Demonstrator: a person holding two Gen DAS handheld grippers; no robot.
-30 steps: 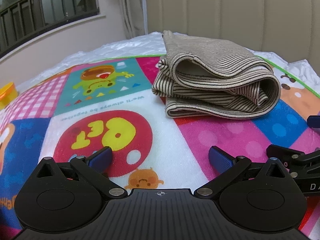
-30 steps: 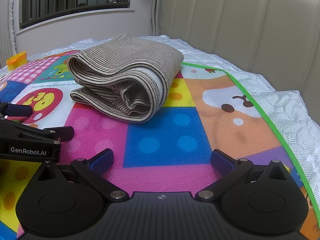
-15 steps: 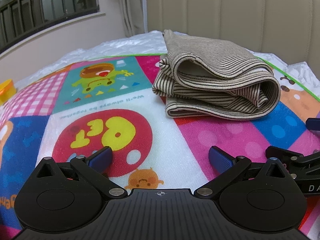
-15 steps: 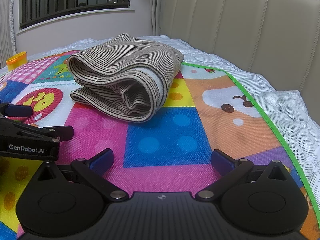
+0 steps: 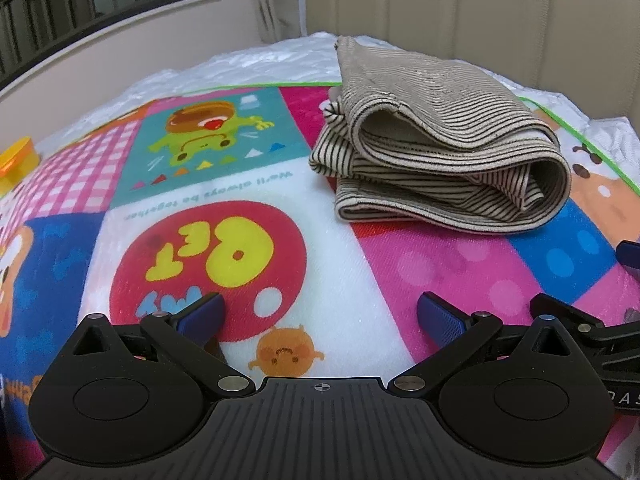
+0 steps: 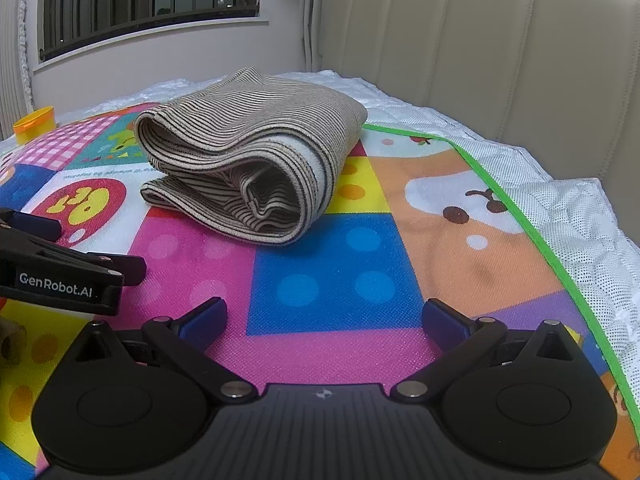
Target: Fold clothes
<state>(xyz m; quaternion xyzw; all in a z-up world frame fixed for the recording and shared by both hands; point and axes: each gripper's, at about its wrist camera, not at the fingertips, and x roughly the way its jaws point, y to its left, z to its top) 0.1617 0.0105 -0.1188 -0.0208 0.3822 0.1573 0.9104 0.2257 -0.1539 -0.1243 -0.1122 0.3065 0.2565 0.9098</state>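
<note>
A beige garment with thin dark stripes [image 5: 436, 156] lies folded into a thick bundle on a colourful cartoon play mat [image 5: 240, 200]. In the right wrist view the same garment [image 6: 256, 168] sits ahead and left of centre. My left gripper [image 5: 320, 316] is open, low over the mat, well short of the bundle, with nothing between its blue pads. My right gripper [image 6: 324, 320] is open too, empty, over the pink and blue squares. The left gripper's body [image 6: 60, 276] shows at the right view's left edge.
The mat covers a white quilted mattress [image 6: 580, 216]. A padded beige headboard [image 6: 480, 60] rises behind the garment. An orange lid or cup [image 5: 16, 160] sits at the far left of the mat. A barred window [image 6: 140, 4] and wall stand beyond.
The left wrist view has shifted slightly, so the garment sits a little further right and the window drifts. The garment itself has not moved; both grippers stay open.
</note>
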